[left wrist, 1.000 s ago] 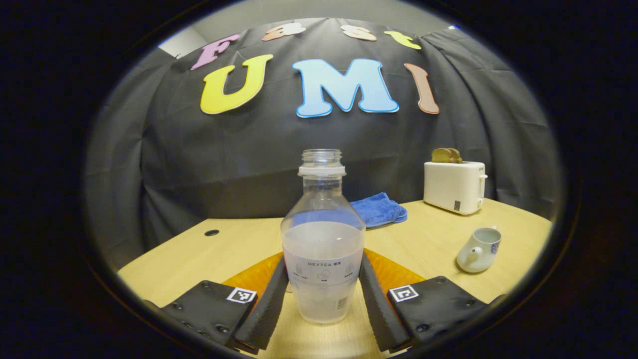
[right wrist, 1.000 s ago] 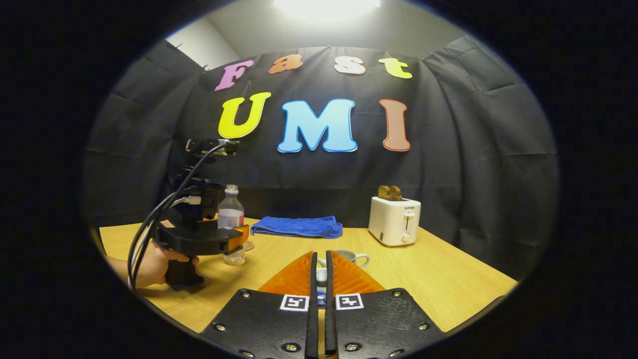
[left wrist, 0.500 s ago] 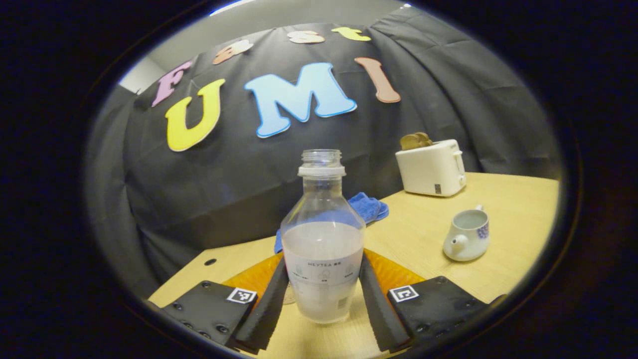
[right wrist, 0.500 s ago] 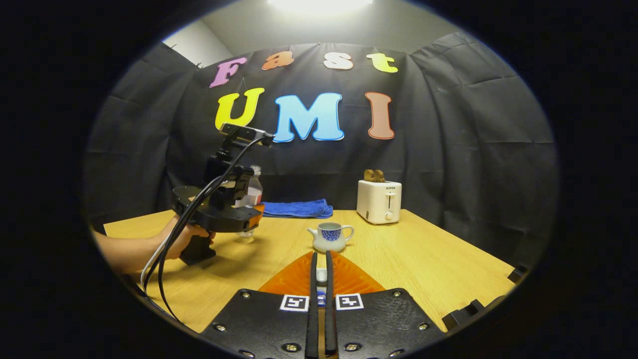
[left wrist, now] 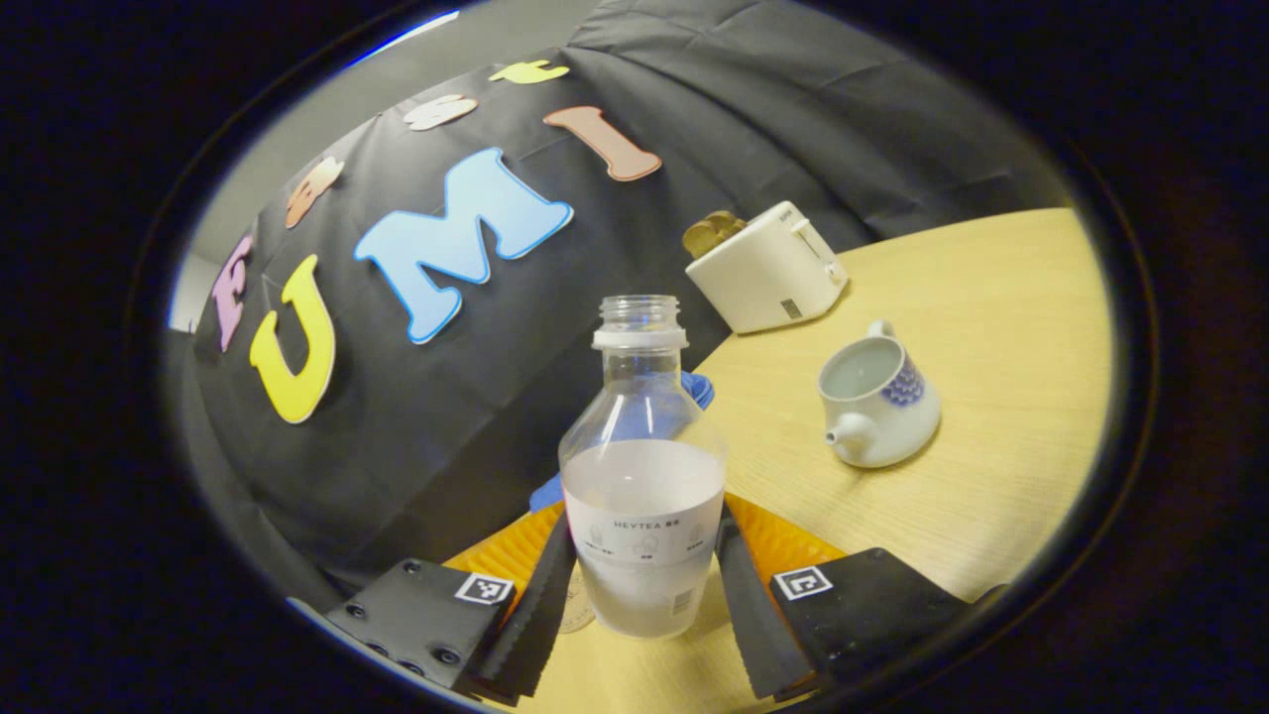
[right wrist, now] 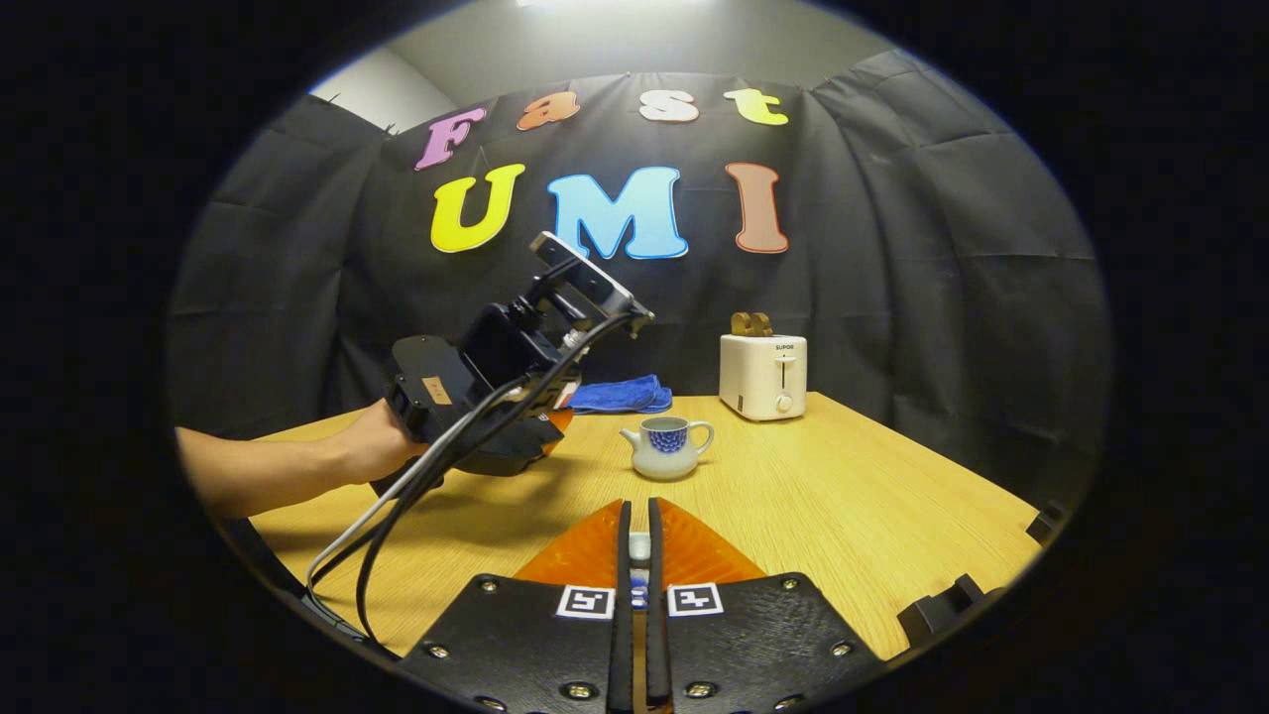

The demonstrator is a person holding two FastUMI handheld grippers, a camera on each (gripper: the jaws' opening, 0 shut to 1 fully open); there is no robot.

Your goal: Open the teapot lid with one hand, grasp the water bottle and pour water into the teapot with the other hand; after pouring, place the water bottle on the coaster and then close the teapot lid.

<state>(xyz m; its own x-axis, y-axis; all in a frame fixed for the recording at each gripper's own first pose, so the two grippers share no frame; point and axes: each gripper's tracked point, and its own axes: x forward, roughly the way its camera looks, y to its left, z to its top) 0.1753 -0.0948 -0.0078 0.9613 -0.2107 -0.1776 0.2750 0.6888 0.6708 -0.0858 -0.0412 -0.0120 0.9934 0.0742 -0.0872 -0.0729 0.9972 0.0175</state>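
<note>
The left gripper [left wrist: 642,595] clasps the bottle [left wrist: 641,476], tilted toward the open teapot [left wrist: 877,402] mid-desk; the right gripper [right wrist: 635,555], closed, seemingly pinches the lid [right wrist: 639,545]; next, bring the mouth over the pot.

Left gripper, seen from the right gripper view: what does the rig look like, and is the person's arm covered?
The left gripper is a black, boxy handheld unit with a camera mount on top. Black and light-coloured cables loop down from it. The forearm behind it is bare, no sleeve in view.
</note>
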